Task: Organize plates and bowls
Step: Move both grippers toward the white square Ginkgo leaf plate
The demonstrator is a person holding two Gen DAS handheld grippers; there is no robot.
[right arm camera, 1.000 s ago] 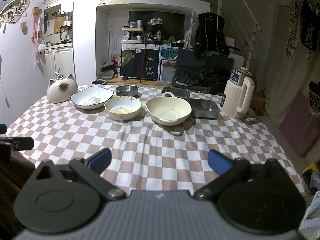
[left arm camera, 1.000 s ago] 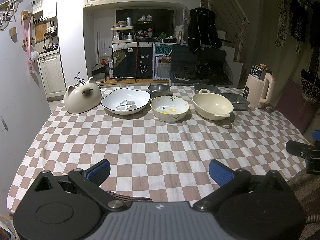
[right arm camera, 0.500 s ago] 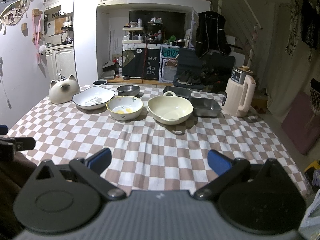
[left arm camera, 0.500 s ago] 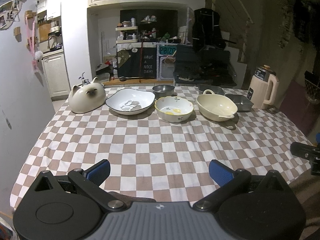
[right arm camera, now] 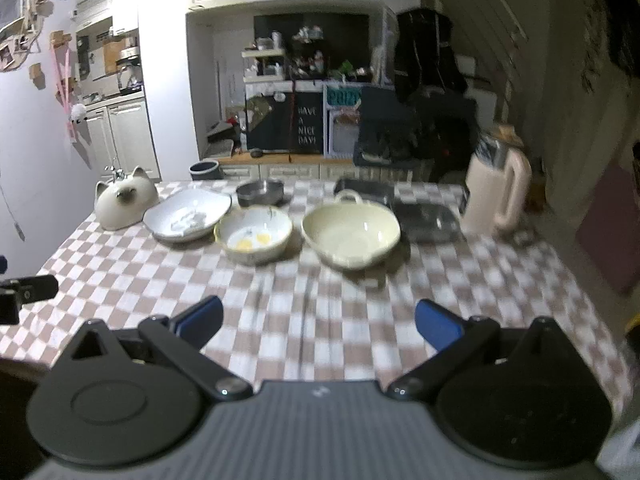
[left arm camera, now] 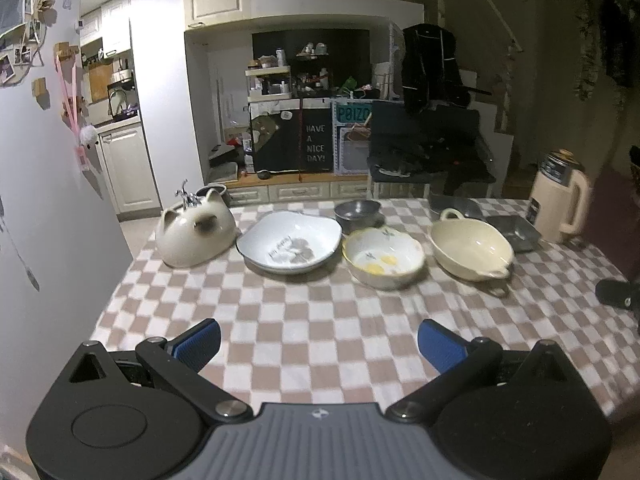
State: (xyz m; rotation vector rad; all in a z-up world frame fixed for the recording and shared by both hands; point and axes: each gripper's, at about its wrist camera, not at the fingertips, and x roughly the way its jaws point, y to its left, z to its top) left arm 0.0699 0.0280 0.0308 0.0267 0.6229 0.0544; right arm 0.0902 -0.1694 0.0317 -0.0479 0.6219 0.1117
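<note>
Across the far half of the checkered table (left arm camera: 312, 320) stands a row of dishes: a white wavy-rimmed plate (left arm camera: 290, 246), a flowered bowl with yellow spots (left arm camera: 383, 257), and a cream bowl with handles (left arm camera: 472, 249). A small metal bowl (left arm camera: 357, 212) sits behind them. The same plate (right arm camera: 188, 216), flowered bowl (right arm camera: 254, 236) and cream bowl (right arm camera: 351, 234) show in the right wrist view. My left gripper (left arm camera: 318, 344) hangs open over the near table edge, empty. My right gripper (right arm camera: 318, 322) is open too, empty, well short of the dishes.
A cat-shaped ceramic dish (left arm camera: 195, 232) sits at the far left. Two grey metal trays (left arm camera: 512, 232) and a cream electric kettle (left arm camera: 560, 200) stand at the far right. A white wall (left arm camera: 40, 200) borders the table's left side. Shelves and cabinets fill the room behind.
Both grippers have risen and tilted a little, so the dishes sit lower in the views. The right wrist view is now motion-blurred. Nothing on the table has moved.
</note>
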